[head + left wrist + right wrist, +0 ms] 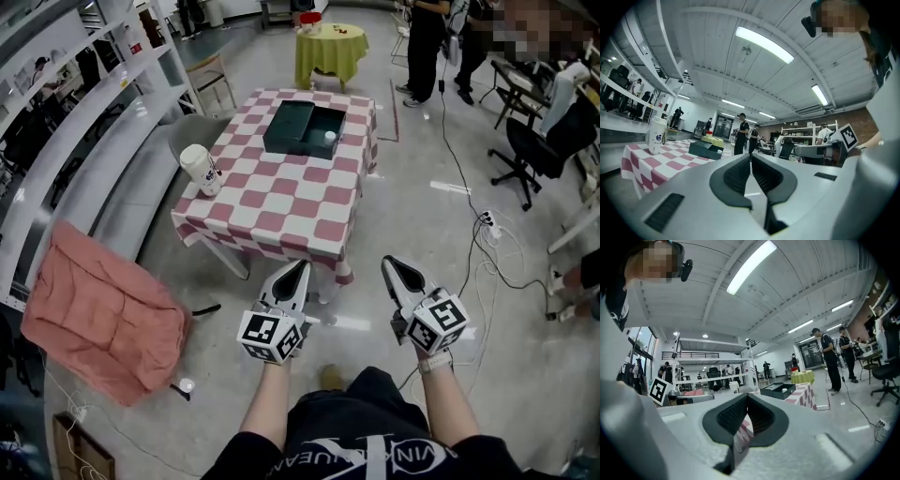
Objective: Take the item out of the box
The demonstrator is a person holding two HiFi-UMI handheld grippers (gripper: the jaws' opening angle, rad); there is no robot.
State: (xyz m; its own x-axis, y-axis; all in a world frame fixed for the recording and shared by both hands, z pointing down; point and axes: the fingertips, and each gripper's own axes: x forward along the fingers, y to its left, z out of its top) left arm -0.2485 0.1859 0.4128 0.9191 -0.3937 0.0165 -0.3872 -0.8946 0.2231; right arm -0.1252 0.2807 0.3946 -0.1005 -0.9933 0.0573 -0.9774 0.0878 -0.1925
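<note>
A dark green box [305, 128] lies open on the far part of a table with a pink and white checked cloth [281, 202]. A small white item [329, 137] sits in its right half. Both grippers hang in front of the table's near edge, well short of the box. My left gripper [300, 266] is shut with nothing in it, its jaws meeting at the tips [751, 157]. My right gripper [388, 264] is shut and empty too [746, 397]. The box [707, 149] shows low at the left in the left gripper view, and the box [778, 390] shows ahead in the right gripper view.
A tall white cup [200, 170] stands near the table's left edge. A pink cloth [98, 314] drapes over a grey bench at the left, under white shelves. Behind are a yellow-green table [330, 52], standing people [427, 47], an office chair [539, 141] and floor cables [487, 225].
</note>
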